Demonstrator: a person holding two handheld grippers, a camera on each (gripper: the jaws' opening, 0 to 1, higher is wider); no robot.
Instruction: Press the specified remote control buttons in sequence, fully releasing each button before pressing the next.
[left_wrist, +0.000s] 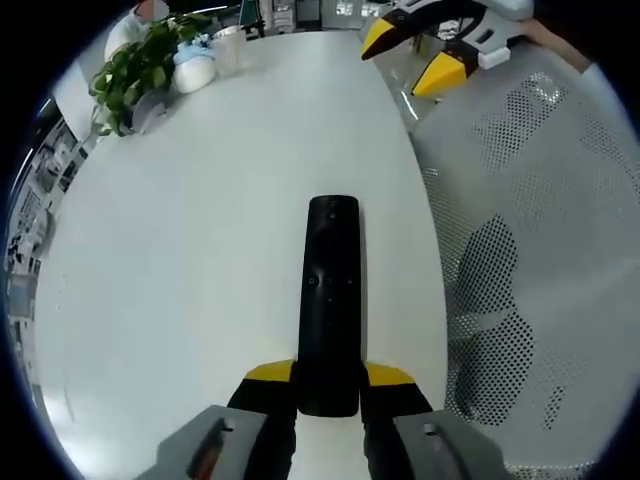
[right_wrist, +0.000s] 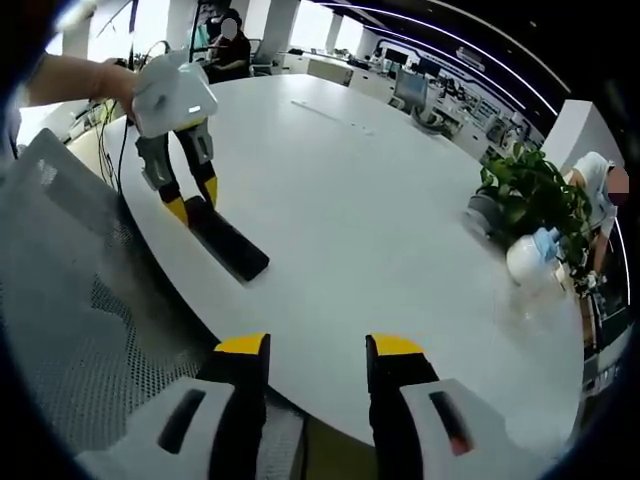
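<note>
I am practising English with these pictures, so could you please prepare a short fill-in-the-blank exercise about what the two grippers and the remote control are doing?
1. The left gripper is shut on the near end of the black ____.
2. The right gripper is ____, with nothing between its jaws.
3. The remote control lies on a ____ table.
4. At the far side of the table stands a green ____.

Missing words: remote control; open; white; plant
</note>
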